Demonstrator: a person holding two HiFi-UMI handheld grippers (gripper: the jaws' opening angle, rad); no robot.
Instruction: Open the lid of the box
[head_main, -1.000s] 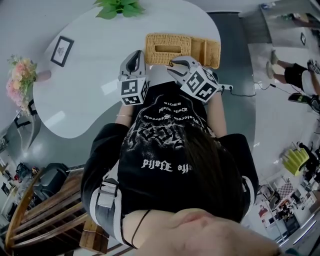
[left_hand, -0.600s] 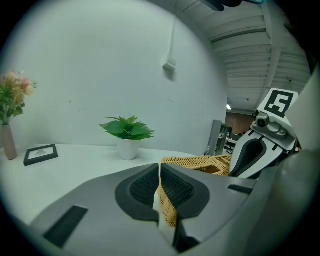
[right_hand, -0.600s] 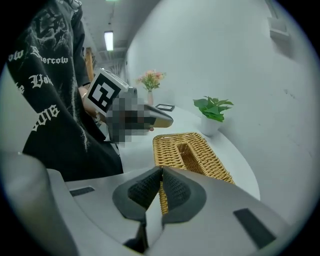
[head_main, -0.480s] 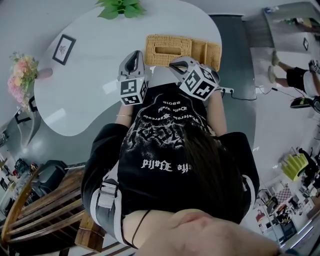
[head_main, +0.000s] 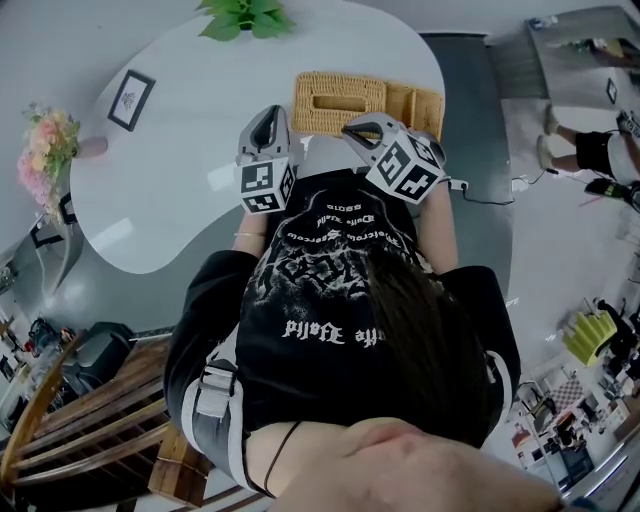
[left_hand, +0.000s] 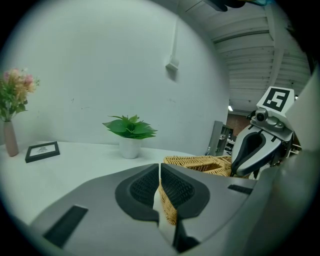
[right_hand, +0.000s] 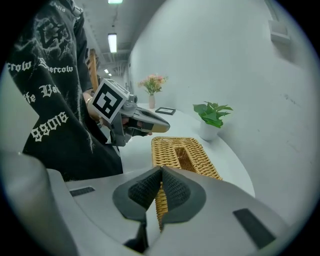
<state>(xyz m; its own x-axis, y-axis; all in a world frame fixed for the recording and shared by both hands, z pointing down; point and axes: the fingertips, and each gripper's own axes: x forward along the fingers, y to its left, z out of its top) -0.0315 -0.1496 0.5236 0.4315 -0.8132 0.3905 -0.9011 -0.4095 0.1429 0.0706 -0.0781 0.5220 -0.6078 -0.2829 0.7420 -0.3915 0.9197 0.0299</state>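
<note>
White counter (head_main: 180, 170), curved edge, seen from above the person's head. 1 wicker box (head_main: 340, 118) stood on the far right part of it, close to the far edge, with a long side facing the person. Its slotted lid (right_hand: 170, 150) lay flat on top, down all round as far as the views showed. An open woven section with dividers (head_main: 420, 100) sat against the box's right end.

Left tool (left_hand: 160, 167): jaws narrow, tips met, nothing between them. Only a corner of the box and bare counter showed through the slit below the tips. The tool was held just left of the box's near left corner and pointed toward the far side. In the head view it was apart from the wicker.

Right tool (right_hand: 161, 170): jaws had just been closing and stood drawn together, tips touching. It pointed down at the box's near edge, right of that edge's middle. A strip of wicker showed in the slit under the tips. Whether the pads had caught the lid's rim I could not tell.

The 2 tools were near each other, 1 on each side of the box's near left part.

Other items on the counter:
- Potted plant (head_main: 240, 15) at the far edge, left of the box.
- Picture frame (head_main: 127, 100) far left.
- Pink flowers in a vase (head_main: 45, 150) at the left edge.

A wooden chair (head_main: 80, 430) stood on the floor, near left. The person's black printed shirt (head_main: 340, 330) filled the near middle of the head view.
</note>
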